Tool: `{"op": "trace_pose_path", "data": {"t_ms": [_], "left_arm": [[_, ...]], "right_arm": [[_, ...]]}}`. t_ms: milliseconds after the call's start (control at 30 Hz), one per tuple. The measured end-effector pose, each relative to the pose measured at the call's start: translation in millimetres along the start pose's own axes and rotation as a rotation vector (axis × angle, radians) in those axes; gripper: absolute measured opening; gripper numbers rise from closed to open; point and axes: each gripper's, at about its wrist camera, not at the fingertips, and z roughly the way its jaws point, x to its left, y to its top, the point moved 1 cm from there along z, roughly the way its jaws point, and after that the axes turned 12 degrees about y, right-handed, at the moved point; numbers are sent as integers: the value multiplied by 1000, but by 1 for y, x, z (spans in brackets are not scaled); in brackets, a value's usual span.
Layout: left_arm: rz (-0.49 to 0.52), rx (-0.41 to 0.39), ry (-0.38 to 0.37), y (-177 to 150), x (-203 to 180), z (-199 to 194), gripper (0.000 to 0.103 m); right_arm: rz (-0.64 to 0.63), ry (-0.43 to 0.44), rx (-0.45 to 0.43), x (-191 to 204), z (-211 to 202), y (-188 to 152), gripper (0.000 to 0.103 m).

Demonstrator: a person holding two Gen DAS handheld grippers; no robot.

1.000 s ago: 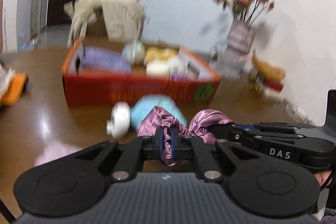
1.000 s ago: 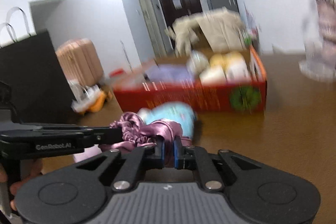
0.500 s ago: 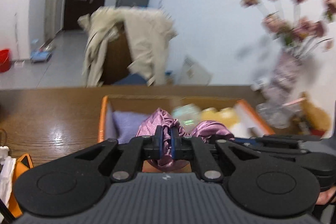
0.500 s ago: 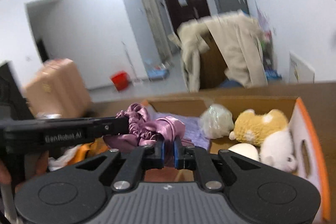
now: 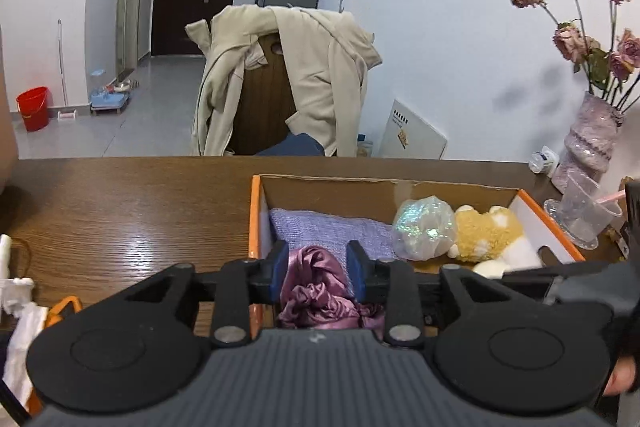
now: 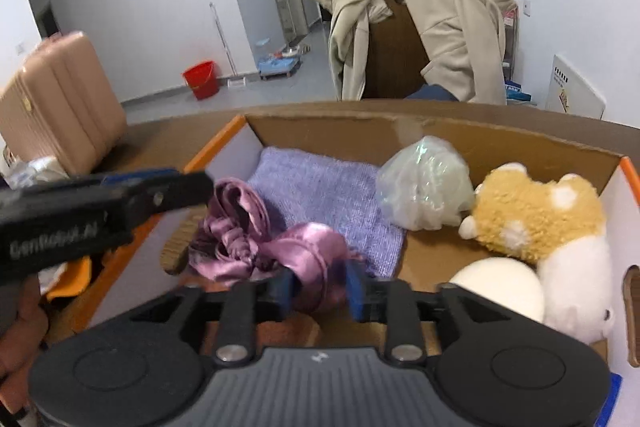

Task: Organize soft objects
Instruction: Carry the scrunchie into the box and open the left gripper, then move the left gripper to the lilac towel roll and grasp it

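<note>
A purple satin cloth (image 5: 316, 287) lies between the open fingers of my left gripper (image 5: 317, 269), over the near left corner of the orange cardboard box (image 5: 256, 227). In the right wrist view the same cloth (image 6: 272, 247) rests inside the box (image 6: 224, 143), partly on a lilac knitted cloth (image 6: 320, 195). My right gripper (image 6: 320, 291) is open around the cloth's right end. The left gripper (image 6: 100, 207) shows at the left of that view.
The box also holds a shiny plastic-wrapped ball (image 6: 424, 183), a yellow plush toy (image 6: 532, 211) and white plush toys (image 6: 572, 275). A vase of dried roses (image 5: 588, 143) and a plastic cup (image 5: 588, 215) stand right of the box. A chair with a beige coat (image 5: 288, 79) stands behind the table.
Both grippers carried the satin cloth from above the table to over the box, then opened. The cloth now lies loose in the box.
</note>
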Motion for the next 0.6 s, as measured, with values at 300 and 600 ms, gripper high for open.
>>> {"op": "trace_pose_path", "data": {"t_ms": [300,600], "left_arm": [[5,-133,28,3,-2,-99,58],[103,-277,26,-51,-11,-209,76]], "right_arm": [[-99,-57,-186,31,-117,-2,55],[-154,-130,-333,83,-225,-73,75]]}}
